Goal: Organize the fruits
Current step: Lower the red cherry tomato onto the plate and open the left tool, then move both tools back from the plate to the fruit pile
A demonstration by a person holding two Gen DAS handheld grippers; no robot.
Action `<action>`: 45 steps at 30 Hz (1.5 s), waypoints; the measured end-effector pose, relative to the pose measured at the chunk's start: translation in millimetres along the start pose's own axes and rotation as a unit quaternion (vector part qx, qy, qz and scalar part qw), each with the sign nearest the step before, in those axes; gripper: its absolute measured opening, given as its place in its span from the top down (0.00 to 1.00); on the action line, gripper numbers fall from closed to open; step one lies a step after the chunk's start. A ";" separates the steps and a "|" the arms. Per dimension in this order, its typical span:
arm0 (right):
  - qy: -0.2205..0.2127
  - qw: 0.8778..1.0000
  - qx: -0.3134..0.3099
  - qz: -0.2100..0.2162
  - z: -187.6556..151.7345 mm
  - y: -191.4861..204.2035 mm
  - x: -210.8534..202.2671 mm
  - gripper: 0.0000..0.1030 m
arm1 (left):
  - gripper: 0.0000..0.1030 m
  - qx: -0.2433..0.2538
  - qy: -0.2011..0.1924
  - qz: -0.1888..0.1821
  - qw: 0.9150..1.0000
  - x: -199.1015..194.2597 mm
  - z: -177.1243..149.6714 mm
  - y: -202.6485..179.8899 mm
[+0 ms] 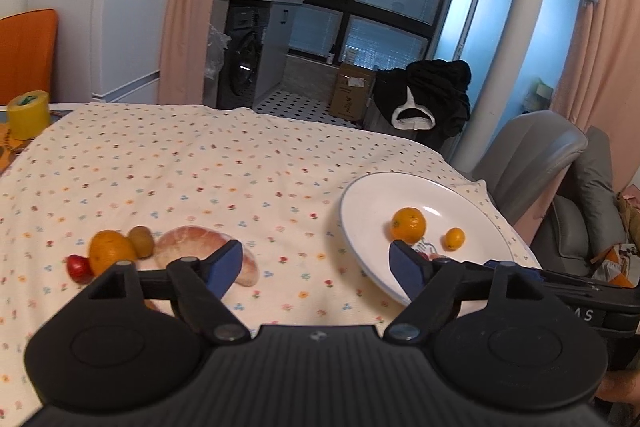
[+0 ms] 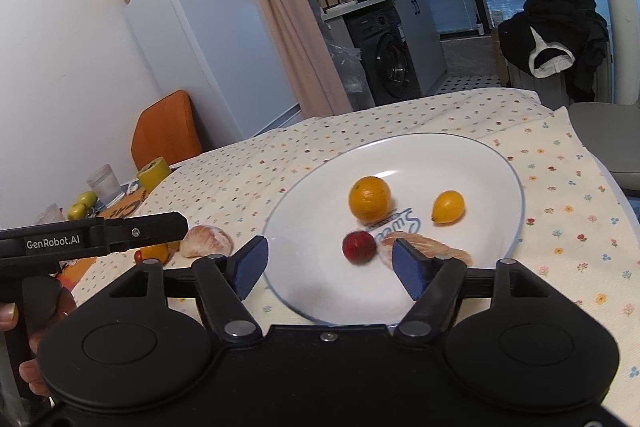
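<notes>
A white plate (image 2: 460,163) lies on the flowered cloth. It holds an orange (image 2: 369,198), a small yellow kumquat (image 2: 449,207), a blurred red fruit (image 2: 359,247) and a pale peeled segment (image 2: 428,245). My right gripper (image 2: 328,255) hovers open over the plate's near rim, nothing between its fingers. In the left wrist view, the plate (image 1: 420,195) is at the right. On the cloth at the left are an orange (image 1: 110,253), a kiwi (image 1: 141,239), a peeled pomelo piece (image 1: 200,247) and a red fruit (image 1: 78,267). My left gripper (image 1: 316,255) is open and empty between both groups.
A yellow tape roll (image 1: 29,115) and an orange chair (image 1: 26,51) stand at the far left. A glass (image 2: 103,183) and green apples (image 2: 82,205) sit beyond the cloth's left edge. A grey chair (image 1: 532,163) flanks the table's right side.
</notes>
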State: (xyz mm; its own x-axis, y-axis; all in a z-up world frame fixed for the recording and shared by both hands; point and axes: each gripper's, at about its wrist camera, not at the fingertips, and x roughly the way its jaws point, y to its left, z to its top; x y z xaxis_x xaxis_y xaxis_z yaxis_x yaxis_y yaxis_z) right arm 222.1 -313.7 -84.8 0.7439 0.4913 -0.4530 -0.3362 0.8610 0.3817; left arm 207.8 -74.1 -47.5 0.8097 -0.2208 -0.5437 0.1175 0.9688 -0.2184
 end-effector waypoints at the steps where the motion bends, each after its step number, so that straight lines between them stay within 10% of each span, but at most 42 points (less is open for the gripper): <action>1: 0.000 1.000 -0.002 0.002 0.2 2.5 -0.1 0.32 | 0.21 -0.001 -0.002 0.003 1.000 -2.4 -0.6 1.9; 45: 0.041 0.993 -0.064 0.089 -4.1 91.1 34.3 0.00 | 0.10 -0.069 0.003 0.102 0.992 -50.2 -37.4 89.8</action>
State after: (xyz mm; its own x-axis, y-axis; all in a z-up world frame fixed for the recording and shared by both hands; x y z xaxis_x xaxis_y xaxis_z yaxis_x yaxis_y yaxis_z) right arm 214.6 -217.9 -68.9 0.6184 0.6414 -0.4541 -0.5325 0.7669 0.3581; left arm 156.3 19.7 -70.1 0.8047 -0.0233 -0.5932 -0.1284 0.9687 -0.2123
